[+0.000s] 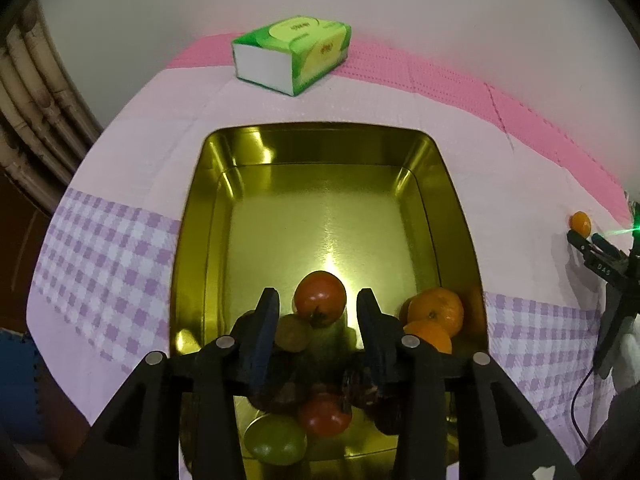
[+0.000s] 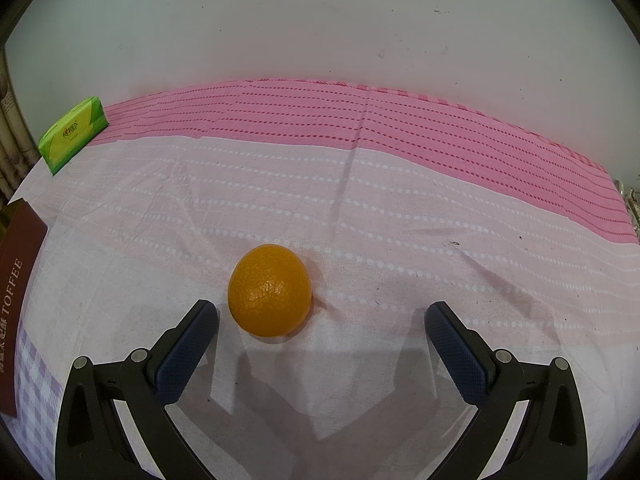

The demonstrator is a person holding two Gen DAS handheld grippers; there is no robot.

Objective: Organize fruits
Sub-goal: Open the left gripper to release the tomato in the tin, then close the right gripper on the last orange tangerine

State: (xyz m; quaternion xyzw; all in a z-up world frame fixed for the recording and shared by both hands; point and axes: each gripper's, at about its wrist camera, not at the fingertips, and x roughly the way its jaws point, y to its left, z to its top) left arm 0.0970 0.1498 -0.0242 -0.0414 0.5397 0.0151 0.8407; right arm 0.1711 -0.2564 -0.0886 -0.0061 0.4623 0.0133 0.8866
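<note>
A pink, white and lilac-checked tablecloth (image 2: pixel 360 208) is covering the table. On it a gold tray (image 1: pixel 320 148) is lying with its long axis running away from the left camera, fruit crowding its near end: two oranges (image 1: pixel 438 312) against the right wall, a red tomato (image 1: pixel 320 298) with its stalk end facing the camera, another tomato (image 1: pixel 324 414) and a green fruit (image 1: pixel 276 440) nearer. The left gripper (image 1: pixel 318 308) is hovering there, jaws slightly parted, pinching nothing. The right gripper (image 2: pixel 322 320) is standing spread wide around a lone orange (image 2: pixel 270 290), just beside its left finger. A green tissue pack (image 1: pixel 292 54) is lying beyond.
</note>
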